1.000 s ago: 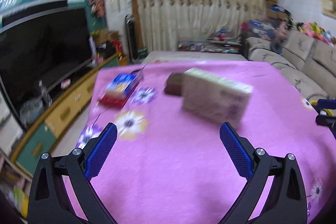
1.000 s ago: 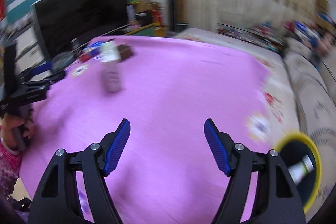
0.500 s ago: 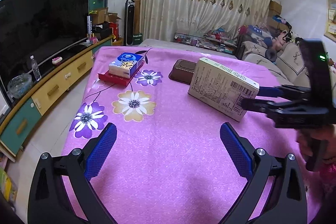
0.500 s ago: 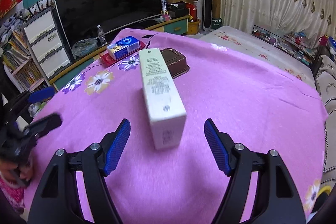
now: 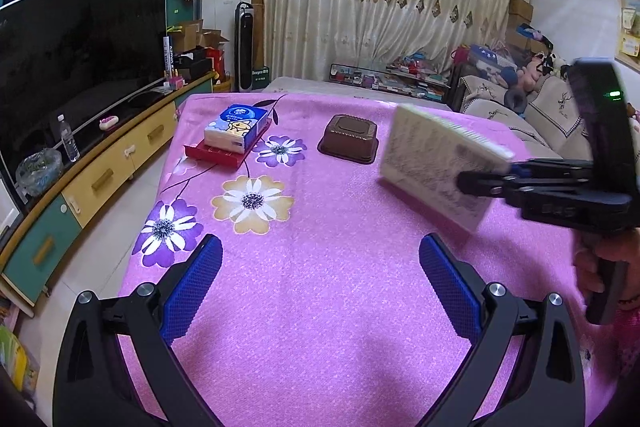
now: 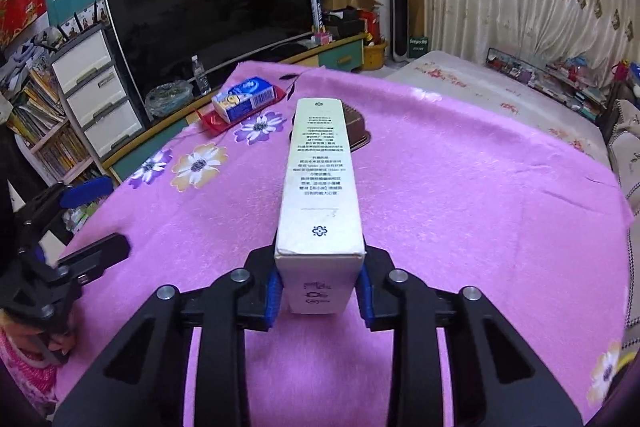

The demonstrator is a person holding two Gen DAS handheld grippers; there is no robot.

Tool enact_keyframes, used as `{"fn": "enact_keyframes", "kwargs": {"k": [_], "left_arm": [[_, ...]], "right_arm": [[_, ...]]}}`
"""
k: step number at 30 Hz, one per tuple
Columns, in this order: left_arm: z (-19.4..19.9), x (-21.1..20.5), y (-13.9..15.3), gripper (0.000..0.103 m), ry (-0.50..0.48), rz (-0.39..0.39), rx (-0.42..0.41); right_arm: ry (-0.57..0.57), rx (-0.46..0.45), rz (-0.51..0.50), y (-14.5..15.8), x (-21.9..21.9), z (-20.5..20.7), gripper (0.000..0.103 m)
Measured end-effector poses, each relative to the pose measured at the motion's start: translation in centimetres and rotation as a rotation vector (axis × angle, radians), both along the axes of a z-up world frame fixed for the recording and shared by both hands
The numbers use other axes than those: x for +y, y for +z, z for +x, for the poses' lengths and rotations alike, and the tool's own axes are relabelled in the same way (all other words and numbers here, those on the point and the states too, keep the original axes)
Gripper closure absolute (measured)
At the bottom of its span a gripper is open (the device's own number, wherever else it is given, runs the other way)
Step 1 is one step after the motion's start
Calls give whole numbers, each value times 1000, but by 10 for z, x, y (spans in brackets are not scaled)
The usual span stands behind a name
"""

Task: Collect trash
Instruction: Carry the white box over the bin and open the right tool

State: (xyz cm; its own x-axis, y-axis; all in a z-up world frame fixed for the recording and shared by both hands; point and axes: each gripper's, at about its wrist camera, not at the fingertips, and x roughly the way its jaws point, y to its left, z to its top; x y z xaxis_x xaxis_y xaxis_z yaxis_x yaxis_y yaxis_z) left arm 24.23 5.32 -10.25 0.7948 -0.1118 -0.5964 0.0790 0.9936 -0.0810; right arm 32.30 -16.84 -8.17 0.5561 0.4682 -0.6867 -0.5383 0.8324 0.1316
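The right tongs [image 6: 319, 293] are clamped on the near end of a long white box [image 6: 318, 183]. The blue pads press on both sides of it. In the left wrist view the box [image 5: 436, 171] looks blurry and tipped, with its near end up off the pink cloth of the worktop [image 5: 320, 287]. I think it is just being picked up, but I cannot tell if the far end is touching the cloth.

The left tongs [image 5: 320, 283] are wide apart and hold nothing. They hang over the near part of the worktop, with only pink cloth between them.

So the job looks partly done. One piece of trash, the box, is grabbed. It has not gone into a bin yet. No bin shows in these pictures, so I cannot say where it must go.

More things sit on the far side of the worktop. There is a brown tray [image 5: 349, 138] just past the box. To the left of it is a blue tissue pack [image 5: 236, 127] lying on a flat red box [image 5: 224, 155]. I cannot tell if these are trash or things to keep. If the brown tray is trash, the empty left tongs could take it, since it is the nearest thing left to them.
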Motion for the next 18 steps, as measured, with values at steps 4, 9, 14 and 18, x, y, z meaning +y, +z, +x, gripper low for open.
{"fn": "enact_keyframes", "kwargs": {"k": [4,9,14,18], "left_arm": [[-1,-2,1,6,-4,10,-5],[-1,-3,0,6,-6,14,-5],[0,-3,0,6,-2,11,1],[1,-3,-1,6,-2,13,4]], "right_arm": [[-33,-9,41,18,-28,-25,75],[-135,-55,67,34,-83,-57,75],[-398,-96,39,31,-178,-89,75],[-607,-68,4,15,-252,-107,74]]}}
